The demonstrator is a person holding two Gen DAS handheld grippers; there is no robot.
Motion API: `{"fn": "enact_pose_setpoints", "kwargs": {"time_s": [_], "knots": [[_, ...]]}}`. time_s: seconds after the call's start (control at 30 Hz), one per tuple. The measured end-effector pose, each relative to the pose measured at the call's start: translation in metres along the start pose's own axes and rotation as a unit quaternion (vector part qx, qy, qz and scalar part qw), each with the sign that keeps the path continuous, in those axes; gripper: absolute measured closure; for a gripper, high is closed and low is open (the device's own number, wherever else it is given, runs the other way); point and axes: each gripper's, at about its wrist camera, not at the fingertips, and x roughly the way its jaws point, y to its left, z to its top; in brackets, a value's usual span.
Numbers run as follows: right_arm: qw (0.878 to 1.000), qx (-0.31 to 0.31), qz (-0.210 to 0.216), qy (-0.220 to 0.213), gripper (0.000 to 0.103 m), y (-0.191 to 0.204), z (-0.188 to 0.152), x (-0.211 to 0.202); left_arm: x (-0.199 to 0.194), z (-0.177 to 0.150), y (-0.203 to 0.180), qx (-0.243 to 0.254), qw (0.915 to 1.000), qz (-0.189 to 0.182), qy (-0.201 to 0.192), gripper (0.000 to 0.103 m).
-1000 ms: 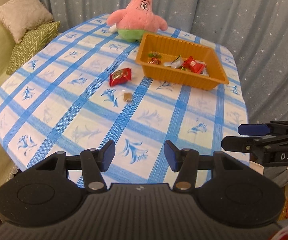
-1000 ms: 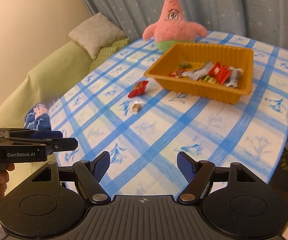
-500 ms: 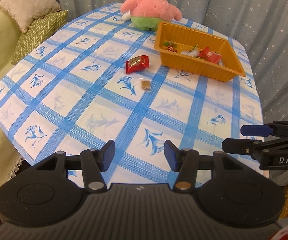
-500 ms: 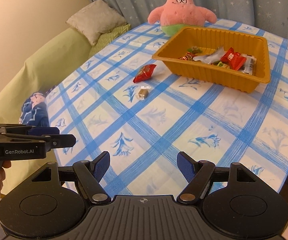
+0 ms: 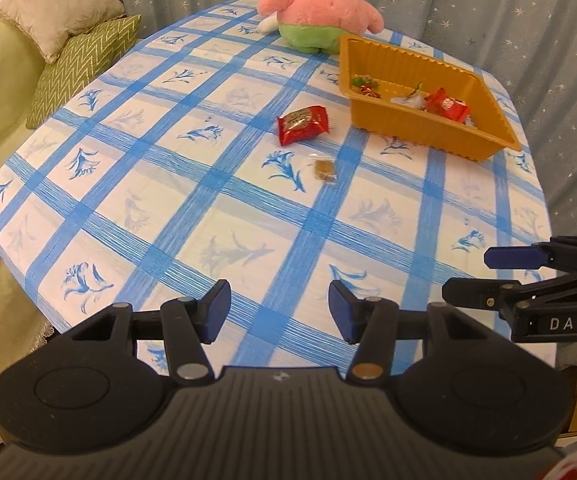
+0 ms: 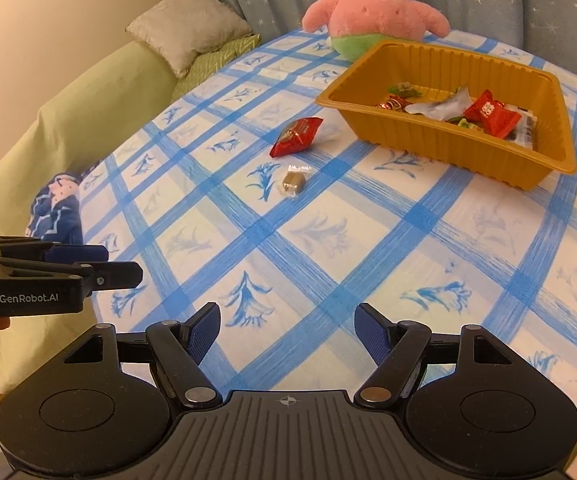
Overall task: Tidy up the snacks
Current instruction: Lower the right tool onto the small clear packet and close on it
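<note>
An orange tray [image 5: 444, 132] stands on a table with a blue-checked cloth [image 5: 216, 216] and serves as the landmark. Inside the orange tray lie several wrapped snacks [image 6: 488, 114], red, green and clear. Just beside the tray's near-left corner lies a red snack packet [image 5: 302, 124], apart from its wall. Nearer the camera than the packet, a small brown candy in clear wrap [image 5: 324, 169] rests on the cloth. Behind the tray sits a pink star-shaped plush toy [image 5: 320, 12], close to its far rim. The left gripper [image 5: 279, 311] hangs over the table edge well short of the tray, jaws parted with nothing between them. The right gripper [image 6: 287, 332] also stands empty, its jaws spread wider.
</note>
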Motion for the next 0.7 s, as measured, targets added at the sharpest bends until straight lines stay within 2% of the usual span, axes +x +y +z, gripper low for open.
{"fn": "enact_pose_setpoints", "kwargs": {"time_s": [0.7], "knots": [[0.998, -0.022, -0.030, -0.053, 0.031, 0.020, 0.059, 0.073, 0.047, 0.045, 0.047, 0.019, 0.9989, 0.013, -0.041, 0.052]]}}
